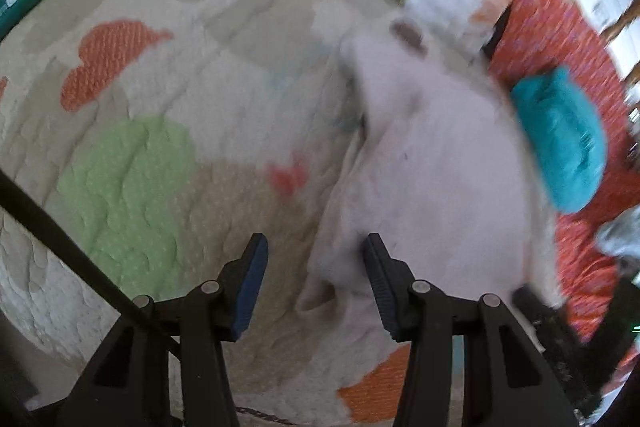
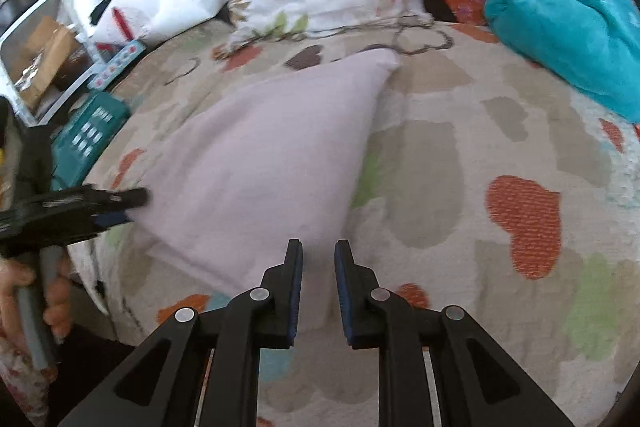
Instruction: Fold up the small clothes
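My left gripper (image 1: 314,247) stands released over the pale cloth's (image 2: 260,155) edge. My right gripper (image 2: 318,253) is parted, grasping nothing, above the quilt (image 2: 500,115).

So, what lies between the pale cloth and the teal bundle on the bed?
Nothing stands there in the right wrist view: only bare bedspread with heart patches lies between the pale cloth and the teal bundle.
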Motion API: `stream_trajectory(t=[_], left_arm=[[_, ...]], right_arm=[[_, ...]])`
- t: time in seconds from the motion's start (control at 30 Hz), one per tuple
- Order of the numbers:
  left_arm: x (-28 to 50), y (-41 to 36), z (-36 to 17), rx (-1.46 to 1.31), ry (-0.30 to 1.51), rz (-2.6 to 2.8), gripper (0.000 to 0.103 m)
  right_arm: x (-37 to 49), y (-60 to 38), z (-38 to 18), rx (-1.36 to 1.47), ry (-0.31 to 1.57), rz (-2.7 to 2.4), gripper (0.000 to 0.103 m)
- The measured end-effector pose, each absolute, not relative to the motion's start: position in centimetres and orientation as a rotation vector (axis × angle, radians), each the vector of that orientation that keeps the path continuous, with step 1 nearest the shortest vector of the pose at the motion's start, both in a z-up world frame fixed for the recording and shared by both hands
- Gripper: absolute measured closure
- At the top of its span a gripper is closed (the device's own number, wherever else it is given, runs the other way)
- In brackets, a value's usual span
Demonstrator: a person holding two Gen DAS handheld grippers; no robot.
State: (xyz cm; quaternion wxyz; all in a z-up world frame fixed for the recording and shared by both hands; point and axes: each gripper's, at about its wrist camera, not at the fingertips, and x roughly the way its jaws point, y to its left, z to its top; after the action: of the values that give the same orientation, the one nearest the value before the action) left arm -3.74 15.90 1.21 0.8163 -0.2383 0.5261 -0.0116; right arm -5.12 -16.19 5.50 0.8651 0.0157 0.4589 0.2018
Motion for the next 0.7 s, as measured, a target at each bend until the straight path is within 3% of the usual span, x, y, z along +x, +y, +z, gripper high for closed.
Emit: stream_trajectory(t=[0.07,0.1,0.43,0.7], left_arm=[[-3.8,14.9,1.6,-0.431,1.106,-0.008,0.055],[-3.8,14.5,1.7,-0.41,1.104,-0.011,0.055],[-6.1,13.3,3.5,-0.36,1.033,0.015,0.053],[-10.3,10.2,4.1,-0.229,0.957,0.054,0.045]], right_arm=[[-5.1,-15.1,4.1,-0.033,0.999,0.413,0.063],[-5.0,-14.5,3.3,-0.064,1.03,0.408,0.061],[-6.5,-14.8,4.1,-0.093,1.011,0.378,0.052],[-7.9,-17.9,5.5,-0.006,0.982,0.313,0.046]])
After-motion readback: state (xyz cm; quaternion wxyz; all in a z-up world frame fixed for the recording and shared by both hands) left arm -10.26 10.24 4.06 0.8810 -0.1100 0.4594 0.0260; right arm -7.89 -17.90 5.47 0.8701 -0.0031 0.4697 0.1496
